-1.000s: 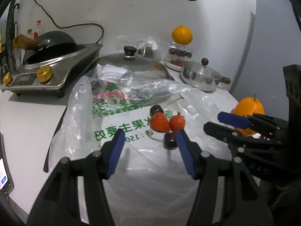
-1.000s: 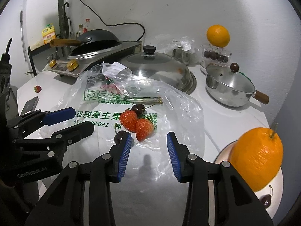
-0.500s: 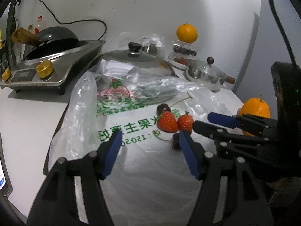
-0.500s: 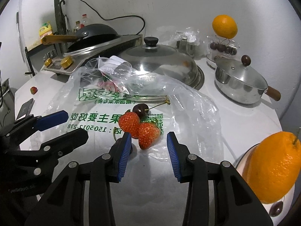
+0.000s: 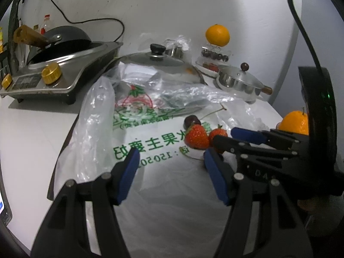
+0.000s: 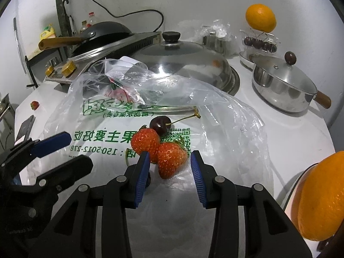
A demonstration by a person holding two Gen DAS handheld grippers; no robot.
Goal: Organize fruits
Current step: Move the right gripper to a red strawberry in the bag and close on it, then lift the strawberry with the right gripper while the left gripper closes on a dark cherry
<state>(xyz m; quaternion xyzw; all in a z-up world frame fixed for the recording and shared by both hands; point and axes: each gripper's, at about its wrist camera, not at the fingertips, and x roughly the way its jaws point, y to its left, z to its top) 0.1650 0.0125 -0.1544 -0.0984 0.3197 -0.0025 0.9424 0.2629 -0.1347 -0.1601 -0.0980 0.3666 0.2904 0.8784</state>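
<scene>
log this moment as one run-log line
right gripper: open, astride near strawberry, no pad contact | left gripper: open, empty, over plastic bag | cherry: on bag behind strawberries

The clear plastic bag (image 6: 225,116) carries green print, seen mirrored through the film. Large Chinese characters run across it, with the number 150-5012-218 beneath. A small QR code sits beside them.
</scene>
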